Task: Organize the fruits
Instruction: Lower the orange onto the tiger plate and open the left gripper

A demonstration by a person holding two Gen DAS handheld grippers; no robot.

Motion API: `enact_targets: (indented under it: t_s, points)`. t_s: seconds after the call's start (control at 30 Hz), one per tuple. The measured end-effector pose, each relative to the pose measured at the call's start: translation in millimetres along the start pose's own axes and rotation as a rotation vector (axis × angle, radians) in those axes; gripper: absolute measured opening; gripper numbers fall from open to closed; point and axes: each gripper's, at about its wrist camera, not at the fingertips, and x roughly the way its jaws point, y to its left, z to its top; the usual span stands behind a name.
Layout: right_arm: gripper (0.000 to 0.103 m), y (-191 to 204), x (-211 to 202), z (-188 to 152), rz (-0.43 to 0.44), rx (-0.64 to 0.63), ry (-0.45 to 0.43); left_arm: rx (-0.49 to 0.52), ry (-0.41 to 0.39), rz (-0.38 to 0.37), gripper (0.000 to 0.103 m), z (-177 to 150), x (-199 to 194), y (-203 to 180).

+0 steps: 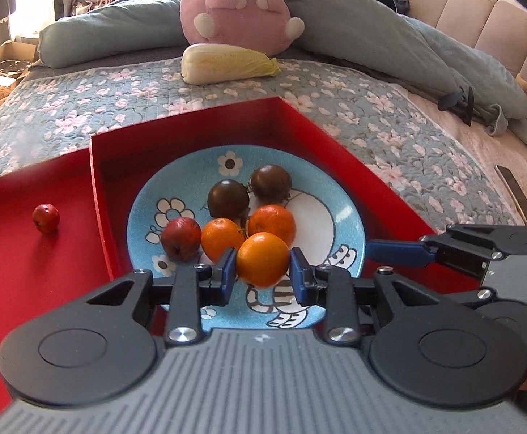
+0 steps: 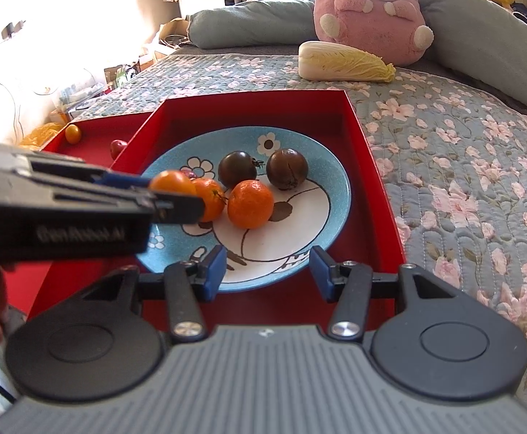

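My left gripper point(image 1: 263, 266) is shut on an orange point(image 1: 262, 253) and holds it just above the near part of a blue flowered plate point(image 1: 332, 213). On that plate lie two more oranges point(image 1: 221, 238), two dark tomatoes point(image 1: 228, 199) and a red fruit point(image 1: 181, 238). The plate sits in a red box point(image 1: 339, 141). A small red fruit point(image 1: 46, 218) lies in the red tray point(image 1: 28, 282) on the left. My right gripper point(image 2: 267, 271) stands open over the plate's near rim point(image 2: 263, 282), nothing between its fingers. The left gripper point(image 2: 171, 191) with its orange point(image 2: 171, 181) reaches in from the left.
A small orange fruit point(image 2: 72, 133) lies at the far end of the left tray. The boxes rest on a flowered quilt point(image 2: 462, 166). A napa cabbage point(image 2: 343, 62), a pink plush rabbit point(image 2: 368, 14) and a grey-blue duvet point(image 1: 390, 36) lie behind them.
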Motion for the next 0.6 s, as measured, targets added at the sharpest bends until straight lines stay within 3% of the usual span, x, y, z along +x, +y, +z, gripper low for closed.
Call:
enact_targets:
  t_s: [0.6]
  points:
    - [0.054, -3, -9, -2, -0.017, 0.005, -0.001, -0.018, 0.033, 0.023, 0.039, 1, 14, 2]
